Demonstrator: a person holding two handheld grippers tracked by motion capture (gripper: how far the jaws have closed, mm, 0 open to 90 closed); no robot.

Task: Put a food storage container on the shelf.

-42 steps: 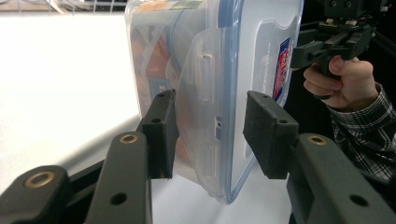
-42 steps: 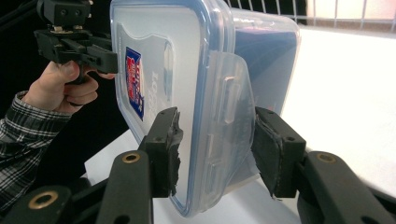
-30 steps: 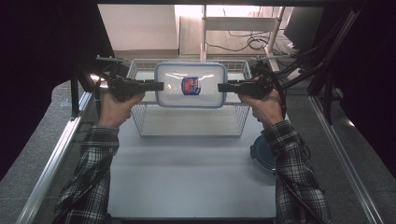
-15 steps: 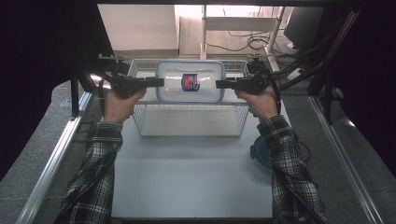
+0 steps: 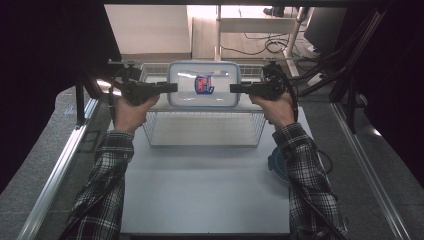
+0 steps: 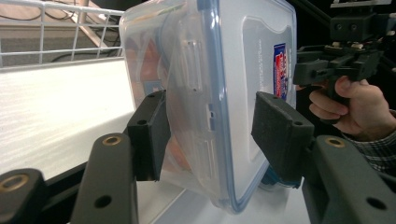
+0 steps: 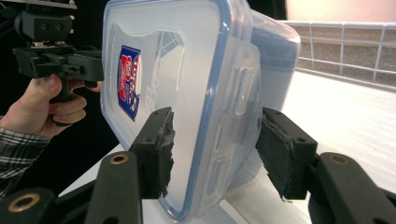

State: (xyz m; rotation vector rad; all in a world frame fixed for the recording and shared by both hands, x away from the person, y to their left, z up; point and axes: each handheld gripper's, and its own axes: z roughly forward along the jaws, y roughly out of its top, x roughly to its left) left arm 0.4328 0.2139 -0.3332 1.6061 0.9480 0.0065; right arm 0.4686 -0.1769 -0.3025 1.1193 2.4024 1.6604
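Two grippers are seen at opposite short ends of a clear plastic box, which sits at the far end of a white wire basket on the white table. The box has a blue-edged lid and a red and blue label on top. The left gripper is held at the box's left end, the right gripper at its right end. In the left gripper view, the box end lies between the pads: one pad seems to touch it, while a gap is seen at the other. In the right gripper view, the box end likewise lies between the pads, with a gap at the far pad. Both sets of jaws have just been opening.
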